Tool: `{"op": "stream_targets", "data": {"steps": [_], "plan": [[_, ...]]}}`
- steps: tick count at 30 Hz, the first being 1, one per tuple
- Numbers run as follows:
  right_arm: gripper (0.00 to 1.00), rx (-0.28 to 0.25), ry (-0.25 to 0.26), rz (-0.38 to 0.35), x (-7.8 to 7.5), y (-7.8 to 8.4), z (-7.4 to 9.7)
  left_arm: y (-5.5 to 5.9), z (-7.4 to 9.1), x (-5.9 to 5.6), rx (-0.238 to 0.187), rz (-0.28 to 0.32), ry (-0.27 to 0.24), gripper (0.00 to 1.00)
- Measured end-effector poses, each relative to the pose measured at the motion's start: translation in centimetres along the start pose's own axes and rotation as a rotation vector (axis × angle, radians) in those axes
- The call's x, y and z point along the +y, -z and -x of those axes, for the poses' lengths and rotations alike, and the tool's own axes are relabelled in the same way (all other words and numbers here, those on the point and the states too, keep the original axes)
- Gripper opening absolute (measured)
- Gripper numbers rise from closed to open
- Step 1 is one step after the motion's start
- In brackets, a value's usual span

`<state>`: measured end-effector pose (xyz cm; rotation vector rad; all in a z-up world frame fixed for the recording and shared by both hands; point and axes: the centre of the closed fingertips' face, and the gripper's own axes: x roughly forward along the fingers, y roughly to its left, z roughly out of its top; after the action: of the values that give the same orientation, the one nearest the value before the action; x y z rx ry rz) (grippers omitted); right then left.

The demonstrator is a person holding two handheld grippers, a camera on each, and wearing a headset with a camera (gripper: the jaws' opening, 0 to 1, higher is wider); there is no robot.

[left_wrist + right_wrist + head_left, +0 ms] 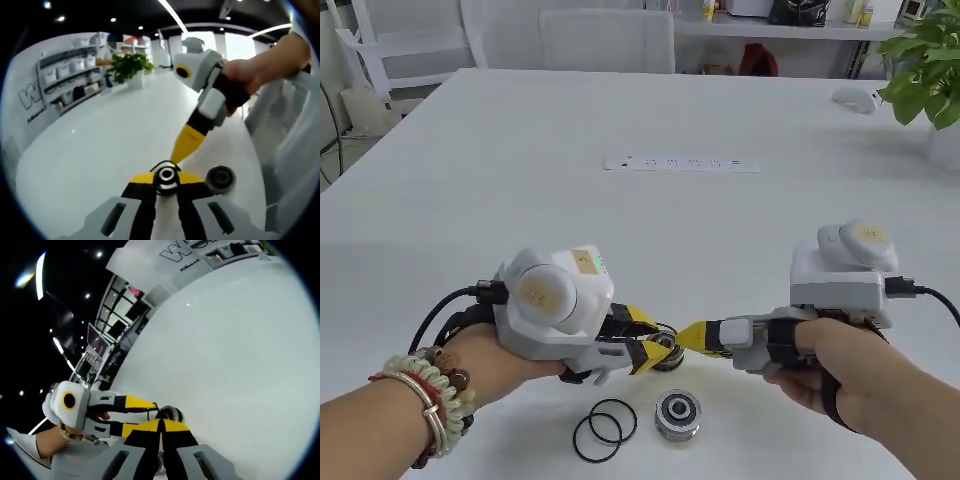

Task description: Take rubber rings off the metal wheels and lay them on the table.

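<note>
My left gripper [655, 350] [166, 186] is shut on a small metal wheel [669, 356] [166, 176] and holds it just above the white table [650, 230]. A black rubber ring [165, 164] still sits round that wheel. My right gripper [690, 338] [161, 424] comes in from the right with its yellow jaws pressed together on the ring's edge. In the right gripper view the wheel [171, 413] shows just past the jaw tips. Two loose rubber rings [604, 429] lie overlapping near the front edge, beside a bare metal wheel [677, 414] [221, 179].
A white power strip [681, 163] lies mid-table. A green plant [925, 60] stands at the far right, with a small white object [857, 97] near it. White chairs [605, 40] line the far side.
</note>
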<state>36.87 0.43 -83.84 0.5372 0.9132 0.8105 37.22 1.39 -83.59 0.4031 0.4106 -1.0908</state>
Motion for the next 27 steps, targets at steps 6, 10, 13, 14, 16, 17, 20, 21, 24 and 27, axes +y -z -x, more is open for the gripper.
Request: {"op": "stream_targets", "data": {"steps": [6,10,13,14,16,17,20,21,24,27], "plan": [[0.0,-0.011,0.005,-0.001,-0.2,-0.3,0.1,-1.5,1.1,-0.1,-0.039,0.018,0.012,0.34],[0.0,-0.02,-0.001,0.005,0.2,-0.5,0.2,-2.2,1.7,0.3,-0.053,0.013,0.0,0.37],[0.0,-0.027,-0.003,0.005,0.3,-0.7,0.3,-2.9,2.2,0.7,-0.079,0.03,-0.009,0.39],[0.0,-0.029,-0.004,0.003,0.4,-0.7,0.4,-3.0,2.3,0.8,-0.082,0.035,-0.007,0.4],[0.0,-0.033,-0.003,0.003,0.4,-0.7,0.4,-3.3,2.5,0.8,-0.087,0.024,-0.008,0.45],[0.0,-0.036,-0.004,0.003,0.5,-0.7,0.4,-3.4,2.6,0.8,-0.086,0.014,-0.01,0.46],[0.0,-0.04,-0.01,0.001,0.8,-0.8,0.4,-3.8,2.8,0.9,-0.094,0.026,-0.01,0.49],[0.0,-0.04,-0.013,0.002,0.9,-0.8,0.4,-4.0,2.9,0.9,-0.096,0.029,-0.006,0.51],[0.0,-0.043,-0.016,0.001,1.0,-0.8,0.5,-5.2,3.4,0.8,-0.119,0.039,0.013,0.58],[0.0,-0.048,-0.022,0.0,1.3,-0.9,0.5,-6.1,4.1,1.2,-0.13,0.031,0.004,0.64]]}}
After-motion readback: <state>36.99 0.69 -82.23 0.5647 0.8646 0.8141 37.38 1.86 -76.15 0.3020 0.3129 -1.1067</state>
